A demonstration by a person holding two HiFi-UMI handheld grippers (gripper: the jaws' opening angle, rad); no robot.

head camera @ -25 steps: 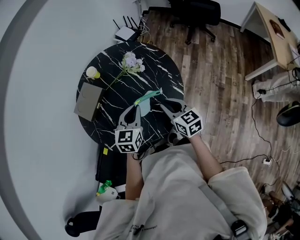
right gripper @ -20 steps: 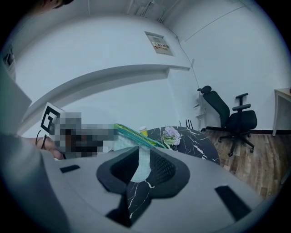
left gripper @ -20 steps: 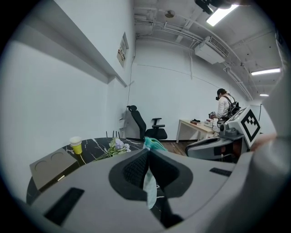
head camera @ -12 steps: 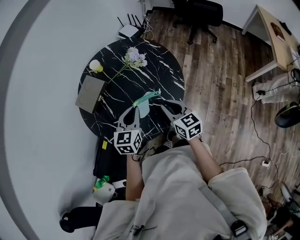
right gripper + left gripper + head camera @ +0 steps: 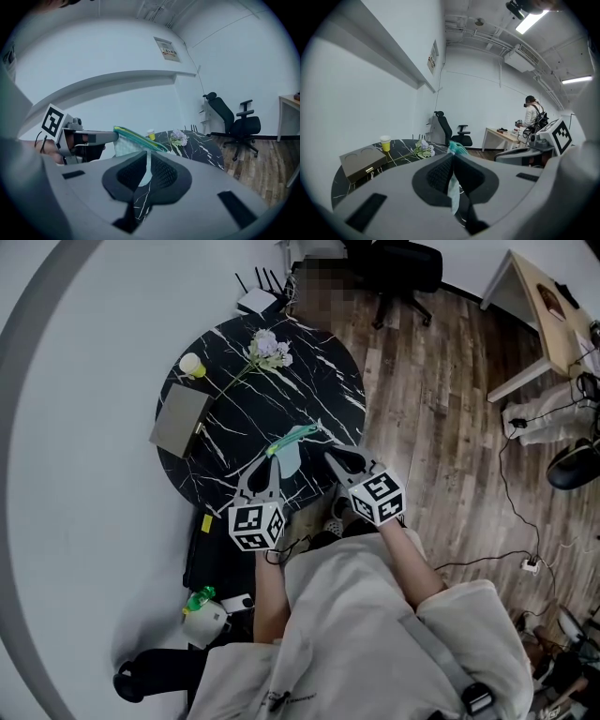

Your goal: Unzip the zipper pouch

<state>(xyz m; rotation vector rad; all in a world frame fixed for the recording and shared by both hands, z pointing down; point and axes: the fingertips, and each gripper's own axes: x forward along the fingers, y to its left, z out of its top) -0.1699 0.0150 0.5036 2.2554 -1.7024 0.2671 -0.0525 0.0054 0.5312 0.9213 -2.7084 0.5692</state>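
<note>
Zipper pouch [image 5: 292, 441], teal (held over the counter [image 5: 309, 371]): left hand-held gripper [image 5: 271, 460] clamped tight on one end; right hand-held gripper [image 5: 329, 455], jaws closing on its fabric.

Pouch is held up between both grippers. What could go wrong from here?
1. The right gripper has its jaws closing on pouch fabric below the zipper, seemingly not on a pull. Tugging may only stretch the cloth.
2. The left gripper pinches just a thin edge. A hard pull could slip it free, and the pouch would likely drop.
</note>
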